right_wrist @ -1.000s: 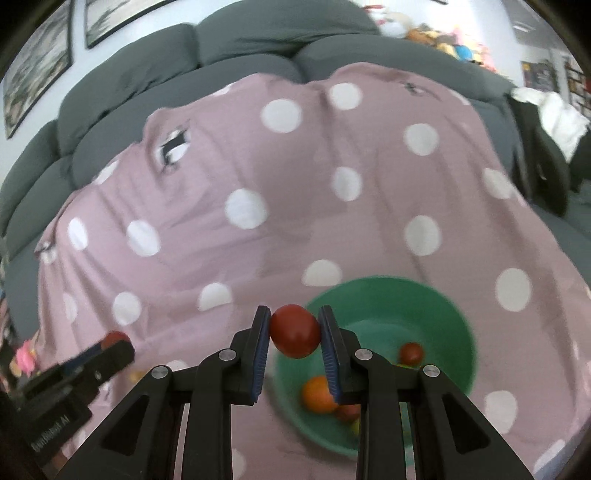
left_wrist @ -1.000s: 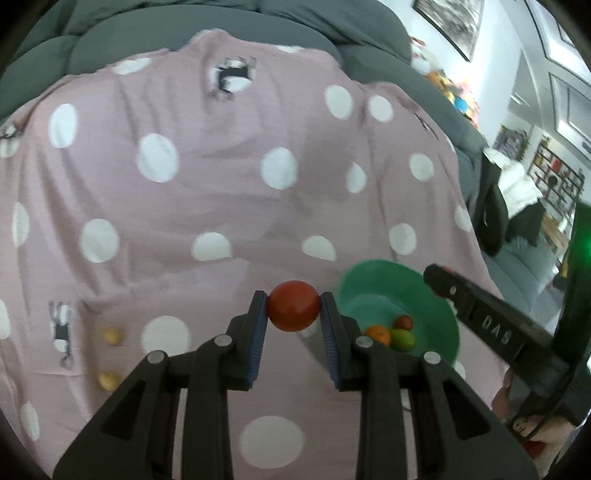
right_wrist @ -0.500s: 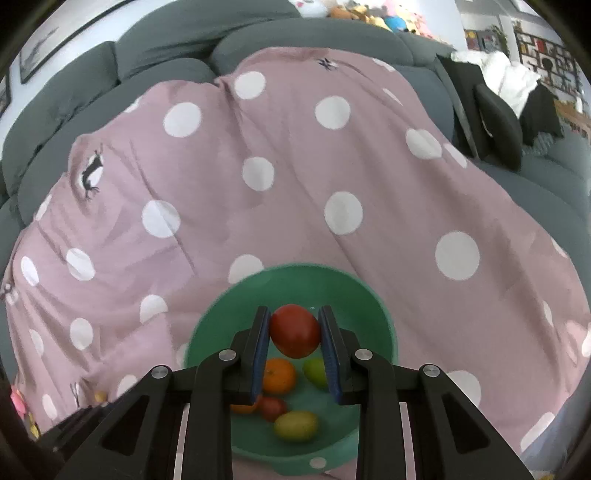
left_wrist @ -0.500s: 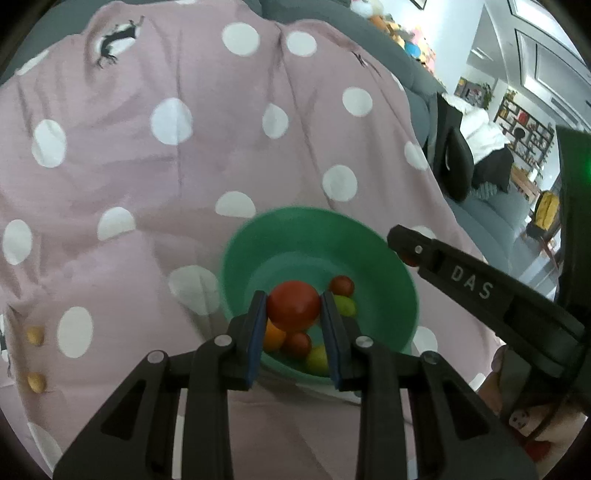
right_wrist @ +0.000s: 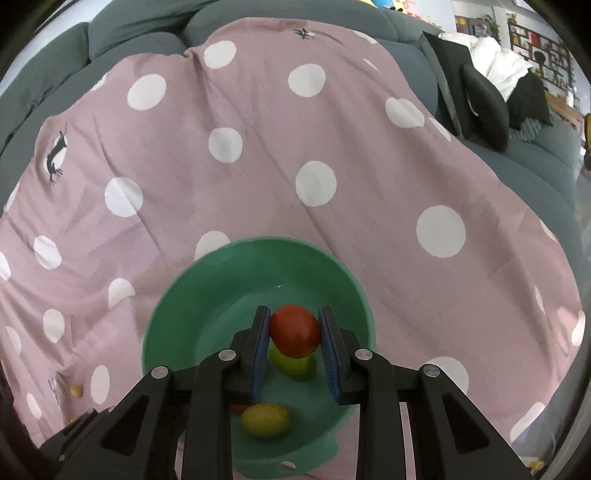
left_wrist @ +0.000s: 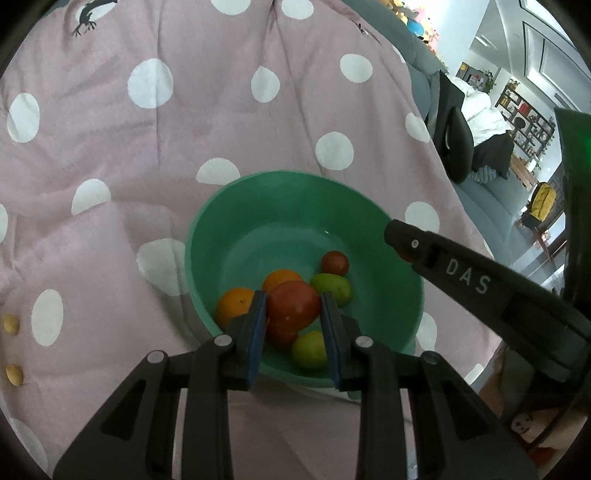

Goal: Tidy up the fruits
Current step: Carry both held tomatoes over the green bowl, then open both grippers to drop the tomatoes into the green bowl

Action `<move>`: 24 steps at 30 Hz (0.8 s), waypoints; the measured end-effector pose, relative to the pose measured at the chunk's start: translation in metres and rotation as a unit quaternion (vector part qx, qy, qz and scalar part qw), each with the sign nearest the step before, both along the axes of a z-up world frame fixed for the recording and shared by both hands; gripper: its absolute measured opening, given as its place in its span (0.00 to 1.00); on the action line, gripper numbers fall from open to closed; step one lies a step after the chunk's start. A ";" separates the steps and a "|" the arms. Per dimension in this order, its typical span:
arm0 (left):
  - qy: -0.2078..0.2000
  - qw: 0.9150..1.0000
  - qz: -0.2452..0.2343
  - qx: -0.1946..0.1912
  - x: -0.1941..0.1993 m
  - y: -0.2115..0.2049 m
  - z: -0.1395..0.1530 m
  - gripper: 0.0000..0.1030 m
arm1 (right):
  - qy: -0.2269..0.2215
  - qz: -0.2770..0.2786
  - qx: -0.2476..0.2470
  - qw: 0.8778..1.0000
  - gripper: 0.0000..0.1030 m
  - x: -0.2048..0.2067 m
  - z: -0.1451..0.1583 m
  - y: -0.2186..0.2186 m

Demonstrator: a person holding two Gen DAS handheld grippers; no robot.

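A green bowl (left_wrist: 376, 229) sits on a pink polka-dot cloth (left_wrist: 184, 129). Inside lie two oranges (left_wrist: 236, 304), a small red fruit (left_wrist: 334, 263) and two green fruits (left_wrist: 332, 286). My left gripper (left_wrist: 293, 308) is shut on a red tomato (left_wrist: 293, 304), held over the bowl's near side. In the right wrist view my right gripper (right_wrist: 294, 330) is shut on another red tomato (right_wrist: 294, 330) above the same bowl (right_wrist: 177, 295), with green-yellow fruits (right_wrist: 265, 419) below. The right gripper's finger (left_wrist: 443, 262), marked DAS, reaches over the bowl's right rim.
Two small yellow fruits (left_wrist: 13, 349) lie on the cloth at the far left. A grey sofa (right_wrist: 140, 22) backs the cloth. Dark cushions and white bedding (left_wrist: 476, 125) pile up at the right, with shelves beyond.
Both grippers moved down and toward the bowl with their tomatoes; the bowl went from the lower right edge to under the left gripper, and now lies closer under the right gripper.
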State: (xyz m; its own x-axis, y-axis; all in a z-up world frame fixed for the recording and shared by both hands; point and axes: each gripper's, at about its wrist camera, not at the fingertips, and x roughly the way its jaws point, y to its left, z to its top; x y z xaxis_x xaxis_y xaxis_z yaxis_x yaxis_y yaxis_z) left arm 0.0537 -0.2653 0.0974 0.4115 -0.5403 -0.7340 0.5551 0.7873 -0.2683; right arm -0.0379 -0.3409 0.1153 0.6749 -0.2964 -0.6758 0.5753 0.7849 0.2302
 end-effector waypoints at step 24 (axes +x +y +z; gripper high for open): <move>0.009 1.000 0.001 0.005 0.000 -0.002 -0.006 0.41 | 0.046 -0.007 -0.003 0.999 0.29 0.008 -0.010 -0.003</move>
State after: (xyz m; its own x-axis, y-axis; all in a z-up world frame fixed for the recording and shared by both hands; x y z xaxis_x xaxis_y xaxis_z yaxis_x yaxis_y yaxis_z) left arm 0.0537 -0.2672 0.0913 0.3991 -0.5316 -0.7471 0.5479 0.7916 -0.2705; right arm -0.0295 -0.3443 0.1052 0.6058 -0.3094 -0.7330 0.6050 0.7775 0.1718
